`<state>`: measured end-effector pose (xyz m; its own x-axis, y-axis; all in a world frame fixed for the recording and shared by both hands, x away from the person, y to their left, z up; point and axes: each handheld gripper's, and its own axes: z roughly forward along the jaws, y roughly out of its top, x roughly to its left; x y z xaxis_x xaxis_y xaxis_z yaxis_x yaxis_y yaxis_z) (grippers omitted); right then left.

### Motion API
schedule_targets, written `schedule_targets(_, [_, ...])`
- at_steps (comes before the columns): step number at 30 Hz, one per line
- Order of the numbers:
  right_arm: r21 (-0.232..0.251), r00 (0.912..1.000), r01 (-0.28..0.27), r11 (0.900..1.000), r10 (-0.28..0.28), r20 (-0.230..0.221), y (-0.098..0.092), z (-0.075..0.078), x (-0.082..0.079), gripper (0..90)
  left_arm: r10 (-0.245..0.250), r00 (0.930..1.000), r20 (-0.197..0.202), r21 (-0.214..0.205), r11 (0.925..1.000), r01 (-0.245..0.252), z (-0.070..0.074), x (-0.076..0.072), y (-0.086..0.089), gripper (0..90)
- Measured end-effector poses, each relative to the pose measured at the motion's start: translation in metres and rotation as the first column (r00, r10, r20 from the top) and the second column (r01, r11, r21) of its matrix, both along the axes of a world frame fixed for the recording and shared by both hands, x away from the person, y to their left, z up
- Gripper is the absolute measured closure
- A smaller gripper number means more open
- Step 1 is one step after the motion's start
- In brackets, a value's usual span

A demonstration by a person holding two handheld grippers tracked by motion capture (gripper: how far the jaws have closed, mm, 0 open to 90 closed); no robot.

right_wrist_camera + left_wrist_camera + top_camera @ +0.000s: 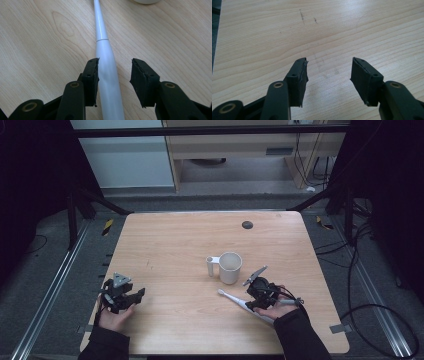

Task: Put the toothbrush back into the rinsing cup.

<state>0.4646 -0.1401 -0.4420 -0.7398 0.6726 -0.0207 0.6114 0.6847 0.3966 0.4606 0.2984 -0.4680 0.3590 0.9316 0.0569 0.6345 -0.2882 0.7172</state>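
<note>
Right claw [113,75] spread, white toothbrush [106,60] on the table between its jaws, touching one pad, left claw [328,75] spread

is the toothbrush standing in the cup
No, the white electric toothbrush lies flat on the table in front of the white cup, between the open right gripper jaws.

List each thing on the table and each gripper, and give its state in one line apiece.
Electric toothbrush: lying flat on the table, between the right gripper's jaws, not clamped.
Cup: upright, handle towards the left of the high view.
Left gripper: open, nothing between its jaws.
Right gripper: open, straddling the toothbrush handle.
</note>
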Motion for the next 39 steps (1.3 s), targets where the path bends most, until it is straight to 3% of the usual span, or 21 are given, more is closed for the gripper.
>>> schedule_targets(26, [-0.082,0.9956,-0.046,0.9956,0.039,-0.085,0.009,-0.026,0.006,61.4,0.000,1.0000,-0.005,0.002,1.0000,0.000,-0.001,0.001,0.000,45.9])
schedule_targets(39, [-0.078,0.9944,-0.045,0.9960,0.037,-0.099,0.011,-0.026,0.008,66.4,0.000,1.0000,-0.009,0.002,1.0000,0.000,-0.001,0.001,0.000,45.9])
